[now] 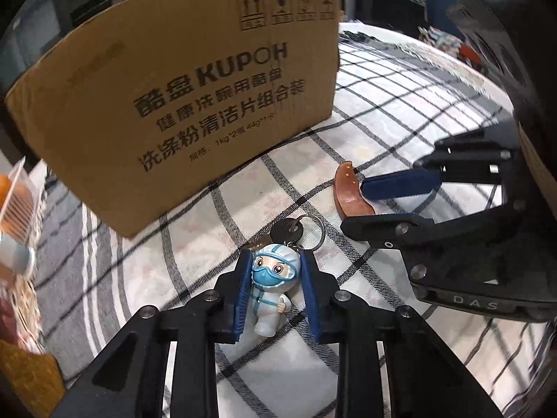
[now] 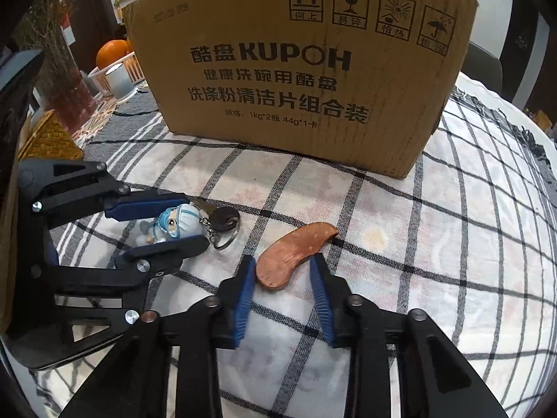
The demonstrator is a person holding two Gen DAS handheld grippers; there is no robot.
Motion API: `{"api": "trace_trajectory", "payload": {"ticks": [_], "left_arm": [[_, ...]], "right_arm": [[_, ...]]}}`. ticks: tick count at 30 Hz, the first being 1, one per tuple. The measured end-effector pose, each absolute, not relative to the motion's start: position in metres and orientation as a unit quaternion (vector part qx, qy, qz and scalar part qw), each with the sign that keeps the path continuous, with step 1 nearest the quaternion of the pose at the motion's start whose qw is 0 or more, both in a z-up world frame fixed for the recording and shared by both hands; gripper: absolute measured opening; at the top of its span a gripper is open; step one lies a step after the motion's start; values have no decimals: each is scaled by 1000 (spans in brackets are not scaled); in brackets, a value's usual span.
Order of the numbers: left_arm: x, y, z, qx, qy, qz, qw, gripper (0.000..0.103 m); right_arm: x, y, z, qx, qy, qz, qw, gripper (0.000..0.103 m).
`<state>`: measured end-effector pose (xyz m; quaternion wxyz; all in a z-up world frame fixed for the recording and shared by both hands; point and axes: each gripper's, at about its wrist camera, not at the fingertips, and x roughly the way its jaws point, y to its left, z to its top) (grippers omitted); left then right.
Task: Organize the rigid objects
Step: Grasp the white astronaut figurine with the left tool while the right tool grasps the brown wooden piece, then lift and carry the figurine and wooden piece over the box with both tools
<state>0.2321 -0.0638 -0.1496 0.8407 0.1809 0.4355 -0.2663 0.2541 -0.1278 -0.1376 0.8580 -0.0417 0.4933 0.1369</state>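
Observation:
A small white-and-blue figure keychain (image 1: 273,280) with a dark key and a ring lies on the checked tablecloth. My left gripper (image 1: 275,261) is open with its blue pads either side of the figure, apart from it; it also shows in the right wrist view (image 2: 163,223). A curved brown wooden piece (image 2: 294,254) lies to the right of the keychain. My right gripper (image 2: 283,266) is open around the wooden piece's near end, the left pad close to it. In the left wrist view the wooden piece (image 1: 348,193) sits between the right gripper's pads.
A large cardboard box (image 2: 296,69) printed KUPOH stands behind both objects on the checked tablecloth (image 2: 470,244). At the far left are a white basket with oranges (image 2: 115,66), a white cup (image 2: 120,83) and a woven yellow object (image 2: 48,136).

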Motion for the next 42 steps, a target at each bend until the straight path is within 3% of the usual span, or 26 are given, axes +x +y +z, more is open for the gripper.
{"api": "trace_trajectory", "payload": {"ticks": [8, 17, 23, 27, 42], "left_arm": [[228, -52, -146, 98, 453, -228, 856, 28], [234, -31, -145, 28, 456, -194, 868, 28], [239, -26, -146, 11, 454, -187, 871, 28], [238, -24, -144, 8, 449, -179, 875, 28], [219, -30, -99, 4, 402, -171, 900, 28]], "right_arm": [[250, -142, -138, 6, 491, 117, 863, 30], [251, -144, -138, 46, 479, 88, 872, 35], [262, -135, -140, 24, 474, 61, 878, 35], [260, -126, -141, -4, 467, 49, 883, 24], [235, -130, -94, 12, 416, 68, 907, 24]]}}
